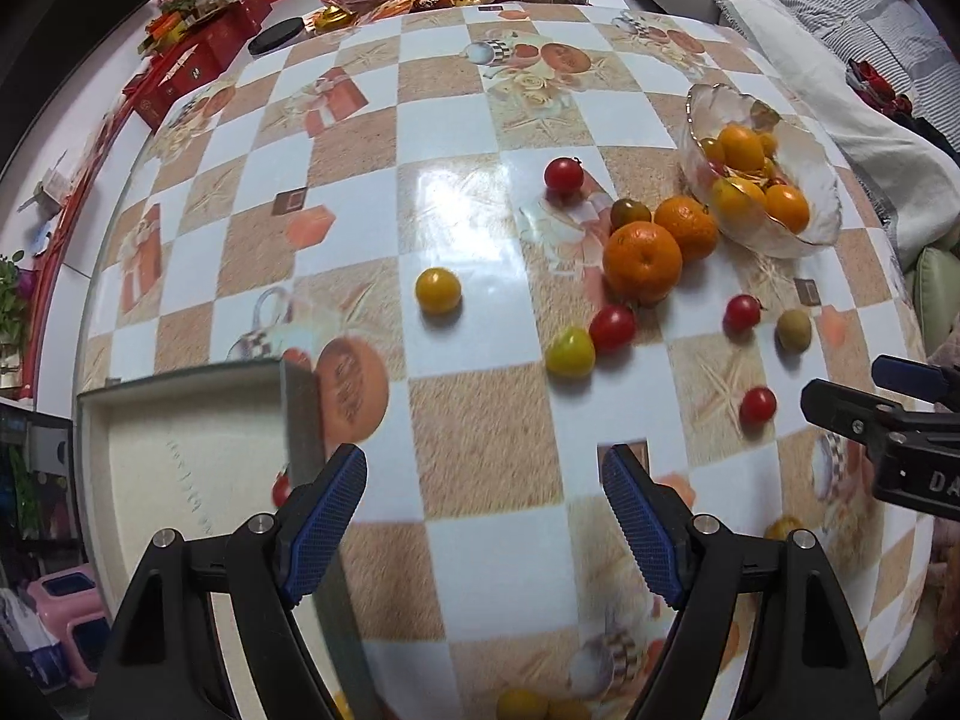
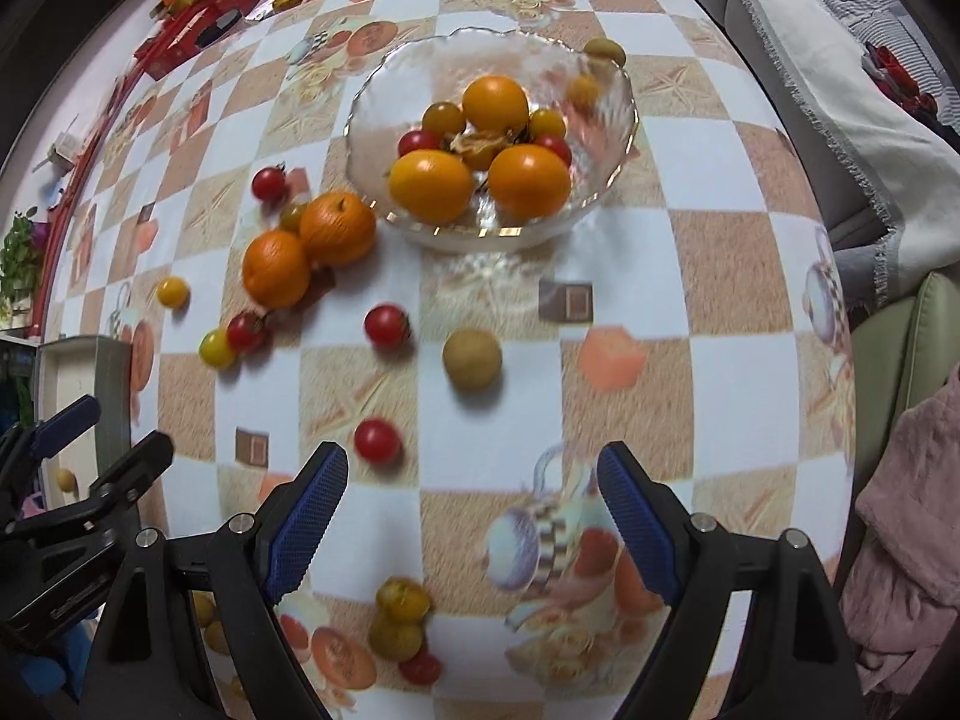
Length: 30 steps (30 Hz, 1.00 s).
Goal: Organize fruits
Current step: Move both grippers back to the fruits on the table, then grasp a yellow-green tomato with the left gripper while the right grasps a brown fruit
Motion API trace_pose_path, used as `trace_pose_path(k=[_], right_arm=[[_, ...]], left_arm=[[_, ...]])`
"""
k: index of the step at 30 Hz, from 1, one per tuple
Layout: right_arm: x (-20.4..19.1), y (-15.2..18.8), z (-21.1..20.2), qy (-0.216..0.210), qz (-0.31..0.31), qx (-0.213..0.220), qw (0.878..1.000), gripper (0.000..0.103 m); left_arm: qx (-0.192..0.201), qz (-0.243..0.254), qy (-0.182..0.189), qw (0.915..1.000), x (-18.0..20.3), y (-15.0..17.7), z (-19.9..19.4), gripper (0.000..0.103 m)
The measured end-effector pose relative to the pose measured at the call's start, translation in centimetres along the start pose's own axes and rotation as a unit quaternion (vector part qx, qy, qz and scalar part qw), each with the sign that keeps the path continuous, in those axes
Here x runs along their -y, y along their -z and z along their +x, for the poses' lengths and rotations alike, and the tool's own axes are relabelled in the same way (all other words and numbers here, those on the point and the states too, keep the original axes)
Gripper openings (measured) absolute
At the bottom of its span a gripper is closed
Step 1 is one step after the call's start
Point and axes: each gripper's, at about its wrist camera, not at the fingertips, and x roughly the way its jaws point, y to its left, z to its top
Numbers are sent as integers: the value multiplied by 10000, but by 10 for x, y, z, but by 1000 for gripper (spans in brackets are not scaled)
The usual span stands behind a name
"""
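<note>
A glass bowl (image 2: 384, 84) (image 1: 822, 222) holds several oranges and small tomatoes. Two oranges (image 2: 312, 243) (image 1: 642, 261) lie beside it on the checked tablecloth. Red cherry tomatoes (image 2: 377, 440) (image 1: 757, 405), yellow tomatoes (image 1: 438, 290) (image 2: 173, 291) and a greenish-brown fruit (image 2: 472, 359) (image 1: 793, 330) are scattered around. My left gripper (image 1: 483, 516) is open and empty above the cloth. My right gripper (image 2: 471, 516) is open and empty, the red tomato just ahead of its left finger. It also shows at the right edge of the left wrist view (image 1: 888, 414).
A shallow white box (image 1: 180, 456) sits at the table's left edge by my left gripper. Red gift boxes (image 1: 198, 60), snack bags and a jar crowd the far end. A sofa with blankets (image 1: 840, 60) runs along the right. More small fruits (image 2: 399, 618) lie near the front edge.
</note>
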Motion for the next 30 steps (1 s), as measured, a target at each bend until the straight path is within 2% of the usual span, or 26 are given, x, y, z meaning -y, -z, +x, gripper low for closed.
trace_pose_path(k=[7, 15, 17, 20, 22, 25, 26, 27, 28, 29, 30], right_arm=[[4, -14, 18, 54, -148, -17, 9999, 88], [-3, -22, 33, 24, -260, -5, 9997, 86], [-5, -23, 36, 34, -289, 0, 9996, 81], [-13, -22, 36, 177, -426, 99, 9989, 69], [-20, -23, 35, 229, -539, 151, 9982, 54], [-25, -24, 35, 280, -598, 167, 9977, 44], [-25, -24, 35, 302, -602, 186, 9976, 41], [-25, -24, 34, 302, -603, 199, 9975, 31], [-28, -25, 34, 283, -594, 214, 9976, 26], [-27, -25, 34, 202, -563, 219, 9980, 26], [-26, -26, 32, 157, -545, 227, 9981, 26]], left_arm=[[25, 161, -5, 9999, 14, -20, 27, 82], [-13, 196, -9, 9998, 19, -28, 43, 82], [-7, 166, 10, 9999, 18, -29, 44, 81], [11, 144, 142, 9998, 17, -32, 43, 68], [14, 188, 167, 9997, 21, -32, 42, 62], [22, 204, 236, 9995, 24, -32, 41, 50], [40, 211, 252, 9995, 25, -32, 40, 42], [53, 214, 270, 9994, 26, -32, 39, 35], [53, 213, 273, 9994, 27, -32, 38, 32], [52, 199, 293, 9994, 27, -32, 38, 25], [38, 162, 330, 9993, 25, -32, 37, 23]])
